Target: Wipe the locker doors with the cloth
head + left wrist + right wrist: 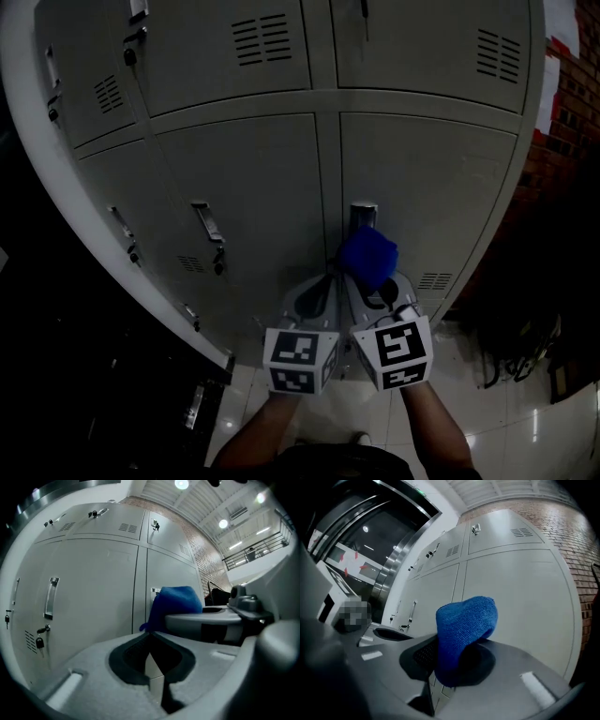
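A blue terry cloth [465, 629], clamped in the right gripper [443, 670], is pointed lengthwise at far grey metal locker doors [427, 178]; the left gripper [151, 660] is closed, empty.

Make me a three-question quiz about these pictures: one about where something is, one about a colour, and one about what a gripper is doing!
1. Where is the cloth?
A. On the floor
B. Between the jaws of the right gripper
C. Hanging on a locker handle

2. What colour is the cloth?
A. Red
B. Yellow
C. Blue

3. How do the jaws of the left gripper stand?
A. Wide apart
B. Closed with nothing between them
C. Closed on the cloth

Answers:
1 B: the right gripper view shows the cloth pinched between its jaws and bulging out above them.
2 C: it looks blue in all three views.
3 B: the left gripper view shows its jaws meeting at the tips, with nothing held there.
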### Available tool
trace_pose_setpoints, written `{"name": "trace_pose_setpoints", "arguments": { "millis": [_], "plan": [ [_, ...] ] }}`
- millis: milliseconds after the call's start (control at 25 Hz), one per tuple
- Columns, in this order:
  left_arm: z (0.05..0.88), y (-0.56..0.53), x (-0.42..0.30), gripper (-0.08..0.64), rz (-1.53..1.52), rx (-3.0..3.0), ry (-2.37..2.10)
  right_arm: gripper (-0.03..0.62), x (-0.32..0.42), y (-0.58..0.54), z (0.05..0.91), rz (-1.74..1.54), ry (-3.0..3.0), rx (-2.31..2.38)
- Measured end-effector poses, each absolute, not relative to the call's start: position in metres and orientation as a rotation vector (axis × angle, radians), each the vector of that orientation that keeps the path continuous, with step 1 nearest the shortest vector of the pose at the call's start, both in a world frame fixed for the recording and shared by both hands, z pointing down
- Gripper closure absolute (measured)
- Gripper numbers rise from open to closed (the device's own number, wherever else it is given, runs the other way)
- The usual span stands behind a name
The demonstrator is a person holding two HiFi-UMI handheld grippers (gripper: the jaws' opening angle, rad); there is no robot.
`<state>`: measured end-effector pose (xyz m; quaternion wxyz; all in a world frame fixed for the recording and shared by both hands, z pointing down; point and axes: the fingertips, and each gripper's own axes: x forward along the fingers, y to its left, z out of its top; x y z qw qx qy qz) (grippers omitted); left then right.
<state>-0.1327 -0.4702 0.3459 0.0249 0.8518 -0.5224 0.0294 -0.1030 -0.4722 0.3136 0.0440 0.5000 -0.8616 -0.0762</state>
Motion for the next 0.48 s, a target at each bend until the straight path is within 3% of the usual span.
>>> {"name": "trace_pose_setpoints", "arguments": {
  "millis": [240, 480],
  "plan": [
    [0.342, -0.466, -0.146, 0.555, 0.075, 2.625, -1.631, 0.523, -0.119, -0.485, 0.318, -0.214, -2.63, 1.51],
    [0.336, -0.465, -0.136, 0.555, 0.076, 2.658, -1.602, 0.523, -0.087, -0.485, 0.315, -0.219, -2.601, 1.598]
  ]
}}
